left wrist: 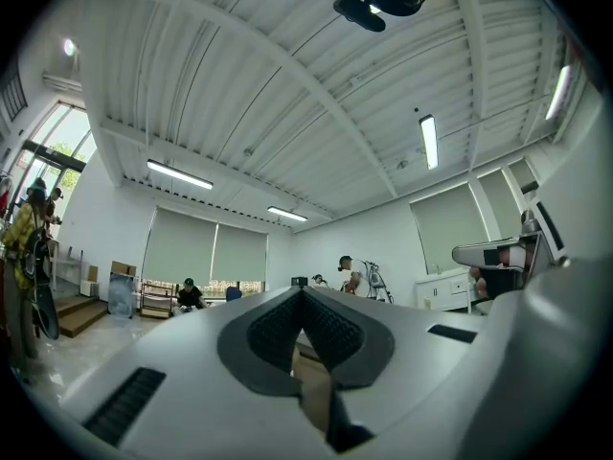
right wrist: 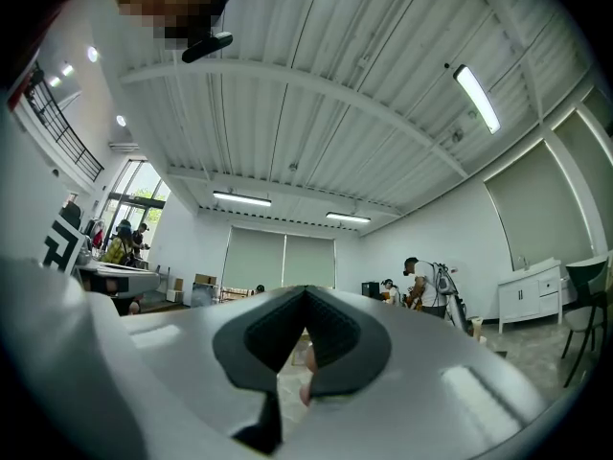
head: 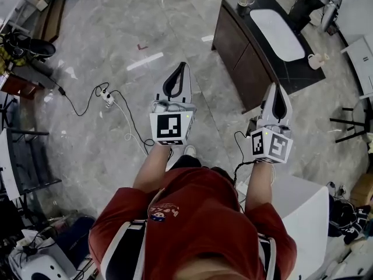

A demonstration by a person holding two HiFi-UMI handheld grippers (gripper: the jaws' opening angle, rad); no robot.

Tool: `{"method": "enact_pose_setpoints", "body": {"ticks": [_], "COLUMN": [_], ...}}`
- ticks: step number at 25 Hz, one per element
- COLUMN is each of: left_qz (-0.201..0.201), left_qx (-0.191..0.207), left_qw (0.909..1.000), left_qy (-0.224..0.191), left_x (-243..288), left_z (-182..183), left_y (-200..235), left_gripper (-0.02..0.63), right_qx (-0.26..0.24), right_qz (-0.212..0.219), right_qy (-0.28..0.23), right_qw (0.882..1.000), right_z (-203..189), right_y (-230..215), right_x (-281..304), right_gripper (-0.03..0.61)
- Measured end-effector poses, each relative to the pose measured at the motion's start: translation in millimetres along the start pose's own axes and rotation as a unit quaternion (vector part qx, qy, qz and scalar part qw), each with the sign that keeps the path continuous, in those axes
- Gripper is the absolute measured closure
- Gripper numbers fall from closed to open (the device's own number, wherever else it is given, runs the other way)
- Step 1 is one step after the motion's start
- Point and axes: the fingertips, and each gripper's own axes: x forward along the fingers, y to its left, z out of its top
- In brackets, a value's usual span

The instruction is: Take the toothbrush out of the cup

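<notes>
At the far counter [head: 300, 72]: cup [head: 245, 2], contents too small to tell; white basin [head: 277, 34] near it.
Left tool [head: 182, 69]: clenched, empty.
Right tool [head: 275, 89]: clenched, empty.

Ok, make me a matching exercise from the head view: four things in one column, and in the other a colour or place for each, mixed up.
Things
1. basin
2. vanity cabinet
3. person's shirt
4. power strip

Descriptions
A. red
B. lying out on the floor
C. white, set into the cabinet's top
D. dark brown

Pairs: 1-C, 2-D, 3-A, 4-B
</notes>
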Motion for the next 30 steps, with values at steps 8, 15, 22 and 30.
{"method": "enact_pose_setpoints", "body": {"ticks": [8,15,22,30], "left_qz": [-0.002,-0.01,-0.037,-0.088], "left_qx": [0.001,0.007,0.017,0.018], "left_qw": [0.9999,0.9998,0.9991,0.9959], "left_qy": [-0.01,-0.012,-0.009,0.01], "left_x": [48,99,197,333], "left_z": [5,-5,-20,-45], "left_y": [23,20,-11,-75], "left_gripper": [0.609,0.609,0.609,0.609], "right_qx": [-0.007,0.012,0.013,0.008], "right_qz": [-0.004,-0.017,-0.044,-0.095], "right_qy": [-0.015,-0.012,-0.008,0.007], "right_qw": [1.0,1.0,0.999,0.995], "right_z": [4,-31,-55,-77], "right_y": [0,-31,-95,-199], "right_x": [48,86,155,228], "right_gripper": [0.568,0.568,0.569,0.568]}}
